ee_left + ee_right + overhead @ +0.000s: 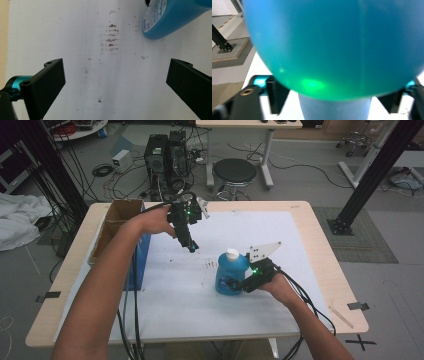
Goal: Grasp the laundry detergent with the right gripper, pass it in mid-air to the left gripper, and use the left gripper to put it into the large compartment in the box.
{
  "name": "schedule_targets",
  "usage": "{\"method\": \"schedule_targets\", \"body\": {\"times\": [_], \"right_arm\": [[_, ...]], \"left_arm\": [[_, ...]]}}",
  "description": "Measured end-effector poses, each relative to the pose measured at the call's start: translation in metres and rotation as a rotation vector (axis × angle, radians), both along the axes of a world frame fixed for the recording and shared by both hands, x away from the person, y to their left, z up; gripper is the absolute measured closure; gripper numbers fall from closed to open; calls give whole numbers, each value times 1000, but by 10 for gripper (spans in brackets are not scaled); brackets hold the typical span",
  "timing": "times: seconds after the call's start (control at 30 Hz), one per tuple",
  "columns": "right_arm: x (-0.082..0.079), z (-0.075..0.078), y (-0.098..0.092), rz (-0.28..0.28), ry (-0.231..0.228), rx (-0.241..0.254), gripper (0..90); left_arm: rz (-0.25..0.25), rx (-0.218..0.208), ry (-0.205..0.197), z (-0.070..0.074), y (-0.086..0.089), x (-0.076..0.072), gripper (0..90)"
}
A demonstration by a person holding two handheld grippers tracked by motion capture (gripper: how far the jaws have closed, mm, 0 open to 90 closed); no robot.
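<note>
At the table's centre, my right gripper [235,283] clasped the blue plastic bottle with the white cap [231,270]. At its ten o'clock, my left gripper [192,248] hung released and empty. Only the grasp seemed done; moving the bottle remained.

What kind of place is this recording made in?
Most likely a robotics or research lab, not a home. Behind the table stand computer towers with loose cables on the floor, a round stool, and black metal frame posts. Each hand holds an instrumented gripper: the left gripper, the right gripper.
</note>
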State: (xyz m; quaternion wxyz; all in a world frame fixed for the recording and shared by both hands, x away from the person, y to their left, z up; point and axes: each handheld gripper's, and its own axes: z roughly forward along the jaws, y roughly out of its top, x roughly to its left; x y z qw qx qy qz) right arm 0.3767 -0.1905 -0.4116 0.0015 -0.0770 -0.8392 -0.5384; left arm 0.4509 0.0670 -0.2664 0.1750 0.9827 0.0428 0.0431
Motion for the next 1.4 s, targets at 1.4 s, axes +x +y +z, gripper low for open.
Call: {"method": "schedule_targets", "body": {"times": [1.4], "right_arm": [[-9, 7, -1, 0, -46, -4, 447]], "left_arm": [[16, -6, -13, 1, 6, -12, 22]]}}
